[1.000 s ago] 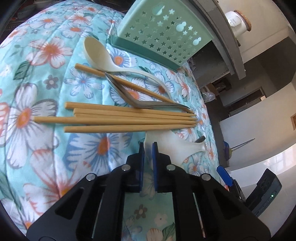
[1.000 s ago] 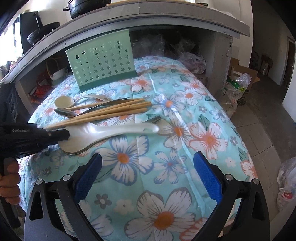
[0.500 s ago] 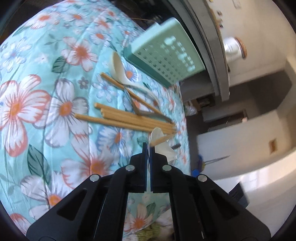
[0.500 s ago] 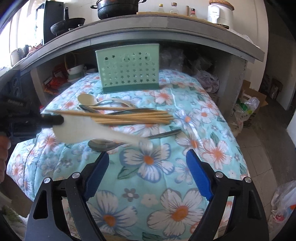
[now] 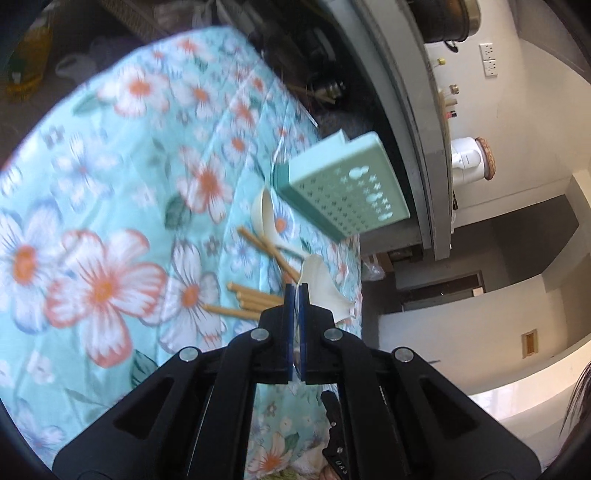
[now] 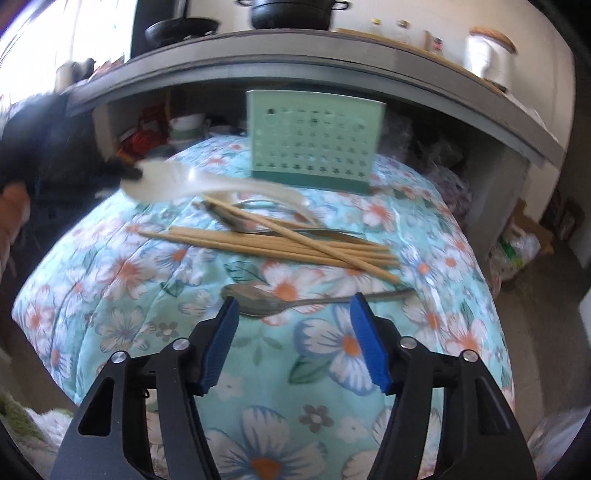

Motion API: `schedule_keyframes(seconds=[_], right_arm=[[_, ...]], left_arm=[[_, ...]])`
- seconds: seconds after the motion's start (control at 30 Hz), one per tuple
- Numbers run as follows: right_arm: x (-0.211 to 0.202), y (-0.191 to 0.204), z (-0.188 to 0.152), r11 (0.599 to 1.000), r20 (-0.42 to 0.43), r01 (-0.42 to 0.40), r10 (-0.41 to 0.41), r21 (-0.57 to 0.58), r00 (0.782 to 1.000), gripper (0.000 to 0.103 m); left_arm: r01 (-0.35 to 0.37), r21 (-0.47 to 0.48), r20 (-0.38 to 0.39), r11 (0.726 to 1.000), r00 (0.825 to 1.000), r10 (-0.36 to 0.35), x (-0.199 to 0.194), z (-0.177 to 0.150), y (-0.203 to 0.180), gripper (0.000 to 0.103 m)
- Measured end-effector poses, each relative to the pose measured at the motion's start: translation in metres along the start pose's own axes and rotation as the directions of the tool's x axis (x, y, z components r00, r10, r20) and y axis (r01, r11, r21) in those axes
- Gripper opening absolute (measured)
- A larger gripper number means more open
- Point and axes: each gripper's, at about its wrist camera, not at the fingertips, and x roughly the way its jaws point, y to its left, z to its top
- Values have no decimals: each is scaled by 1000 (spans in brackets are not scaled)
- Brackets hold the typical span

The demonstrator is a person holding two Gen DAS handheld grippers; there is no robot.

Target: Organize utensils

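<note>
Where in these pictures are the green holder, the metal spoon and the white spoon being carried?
green holder (image 6: 314, 144), right wrist view, middle of its perforated front.
metal spoon (image 6: 255, 297), right wrist view, on its bowl.
white spoon (image 6: 166, 181), right wrist view, on its blurred bowl, above the cloth.

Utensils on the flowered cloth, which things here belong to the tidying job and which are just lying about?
Part of the job:
- white plastic spoon, held in the left gripper
- bamboo chopsticks
- metal spoon, before the open right gripper
- mint-green perforated utensil holder

Just lying about:
- black pot
- white jar with woven lid
</note>
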Motion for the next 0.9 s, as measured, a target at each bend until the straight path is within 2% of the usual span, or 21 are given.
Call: schedule_keyframes(seconds=[0.17, 0.4, 0.5, 0.53, 0.73, 0.9], right_arm=[[23, 37, -3, 975, -66, 42, -58, -216, 996, 44], [40, 68, -2, 913, -45, 135, -165, -385, 985, 29], [49, 73, -1, 907, -59, 140, -177, -397, 982, 16], [52, 75, 0, 904, -57, 147, -185, -401, 981, 15], [48, 78, 0, 902, -32, 181, -209, -392, 977, 11], [21, 66, 11, 934, 12, 182, -187, -307, 982, 7]], left_arm=[[-59, 74, 82, 995, 995, 53, -22, 7, -2, 1], [-99, 103, 125, 990, 988, 86, -29, 13, -2, 1], [-106, 98, 132, 990, 987, 93, -31, 14, -2, 1], [-109, 96, 136, 989, 986, 95, -32, 14, -1, 1], [-140, 92, 161, 986, 979, 124, -38, 17, 3, 1], [-149, 112, 192, 982, 973, 126, -45, 22, -4, 1]])
